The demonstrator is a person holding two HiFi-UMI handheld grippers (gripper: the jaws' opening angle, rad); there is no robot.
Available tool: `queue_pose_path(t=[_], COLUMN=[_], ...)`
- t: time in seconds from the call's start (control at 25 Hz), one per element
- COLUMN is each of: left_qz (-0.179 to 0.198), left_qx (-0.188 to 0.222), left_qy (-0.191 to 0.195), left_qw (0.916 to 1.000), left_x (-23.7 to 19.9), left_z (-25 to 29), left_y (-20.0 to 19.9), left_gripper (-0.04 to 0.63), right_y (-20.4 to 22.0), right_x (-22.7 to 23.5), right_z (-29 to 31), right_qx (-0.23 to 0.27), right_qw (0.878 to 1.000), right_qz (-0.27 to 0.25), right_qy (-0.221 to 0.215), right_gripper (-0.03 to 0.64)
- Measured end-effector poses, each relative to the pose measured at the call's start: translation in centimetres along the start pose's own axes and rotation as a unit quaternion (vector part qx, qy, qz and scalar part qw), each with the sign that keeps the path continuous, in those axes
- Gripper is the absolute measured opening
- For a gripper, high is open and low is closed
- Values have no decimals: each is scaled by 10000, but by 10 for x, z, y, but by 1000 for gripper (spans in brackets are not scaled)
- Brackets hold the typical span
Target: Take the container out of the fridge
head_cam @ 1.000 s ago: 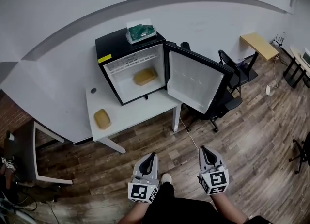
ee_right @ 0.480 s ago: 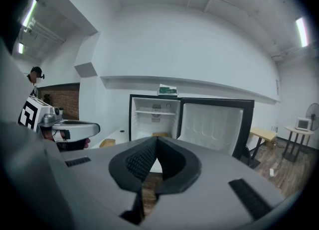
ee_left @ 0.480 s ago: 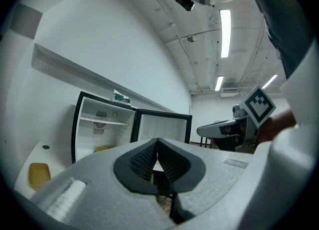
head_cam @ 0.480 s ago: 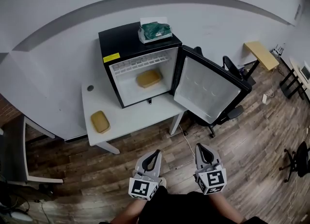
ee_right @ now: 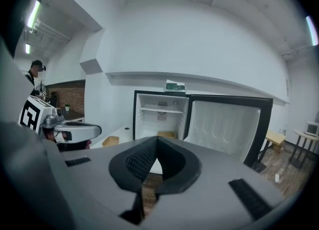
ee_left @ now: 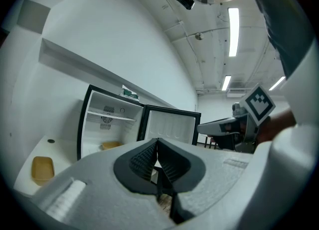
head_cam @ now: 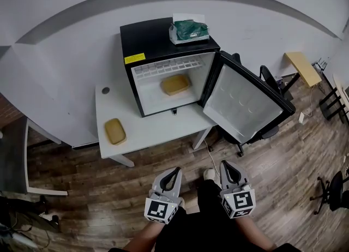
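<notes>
A black mini fridge (head_cam: 143, 38) stands on a white table (head_cam: 152, 131) with its door (head_cam: 245, 103) swung open to the right. A yellow container (head_cam: 175, 84) lies on the fridge's white floor, also seen as the container (ee_left: 110, 145) and the container (ee_right: 166, 135) in the gripper views. A second yellow container (head_cam: 115, 131) rests on the table left of the fridge. My left gripper (head_cam: 174, 171) and right gripper (head_cam: 225, 165) hang low over the wooden floor, well short of the table. Both are shut and hold nothing.
A box with a green packet (head_cam: 189, 30) sits on top of the fridge. Black office chairs (head_cam: 267, 82) stand behind the open door, and a small wooden desk (head_cam: 302, 65) is at the far right. A round grommet (head_cam: 106, 90) marks the table's left side.
The head view has shifted, so the fridge and table now sit further right in the picture. A foot has stepped forward between the grippers. Both grippers stay shut and low.
</notes>
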State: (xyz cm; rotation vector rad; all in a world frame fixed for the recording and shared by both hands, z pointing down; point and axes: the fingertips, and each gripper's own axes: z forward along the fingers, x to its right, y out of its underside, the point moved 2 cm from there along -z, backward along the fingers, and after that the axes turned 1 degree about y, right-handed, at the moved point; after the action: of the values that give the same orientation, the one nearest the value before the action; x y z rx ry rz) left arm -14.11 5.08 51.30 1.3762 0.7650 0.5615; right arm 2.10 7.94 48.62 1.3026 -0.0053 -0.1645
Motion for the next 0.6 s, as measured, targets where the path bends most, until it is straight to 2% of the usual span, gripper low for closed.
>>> queue_pose_path(t=[0.32, 0.6], left_qz=[152, 57], left_qx=[58, -339], left_qy=[-500, -799], left_qw=[9986, 9962], left_x=[-18, -33], left_z=[40, 109], left_y=[-2, 8], left_gripper=[17, 17], right_y=[-10, -25], right_x=[24, 66], right_z=[61, 130], right_qx=[217, 314], right_qw=[9979, 9929], right_qz=[-69, 133], right_qy=[-601, -1138], right_gripper=[-2, -2])
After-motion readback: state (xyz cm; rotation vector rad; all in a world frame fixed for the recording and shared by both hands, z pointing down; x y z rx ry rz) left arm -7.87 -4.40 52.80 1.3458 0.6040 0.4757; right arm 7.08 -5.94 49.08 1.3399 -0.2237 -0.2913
